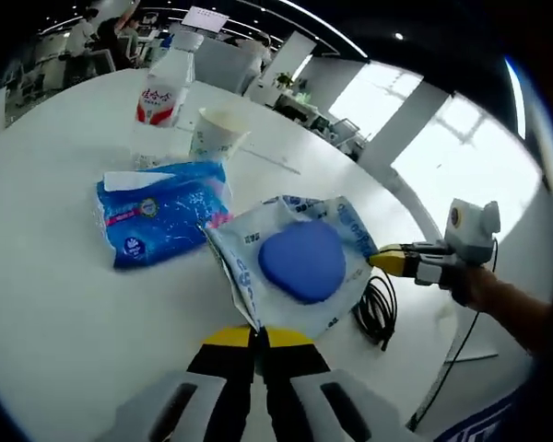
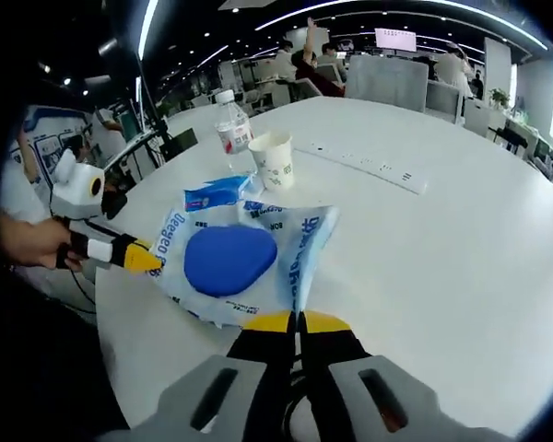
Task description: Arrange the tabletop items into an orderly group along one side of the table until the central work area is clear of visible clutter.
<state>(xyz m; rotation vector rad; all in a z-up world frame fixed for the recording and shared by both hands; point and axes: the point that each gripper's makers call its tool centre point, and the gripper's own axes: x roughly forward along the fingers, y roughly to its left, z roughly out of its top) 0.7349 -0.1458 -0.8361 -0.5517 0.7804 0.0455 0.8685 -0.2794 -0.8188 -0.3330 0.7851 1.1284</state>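
Packet [image 1: 300, 262] stretched between both grippers' jaws, pinched at opposite edges.

Two packs [image 1: 300, 262] [image 1: 161, 212], one bottle [image 1: 169, 83], one cup [image 1: 214, 133]

White round table [image 1: 46, 304]. Pale wipes packet [image 1: 300, 267] with blue lettering and a solid blue oval lid. Bright blue tissue pack [image 1: 161, 212], white print, pink strip. Paper cup [image 1: 214, 134], white with faint green marks. Clear bottle [image 1: 166, 97], red-and-white label. Black cable [image 1: 378, 308]. Yellow-tipped black gripper [image 1: 255, 337] jaws.
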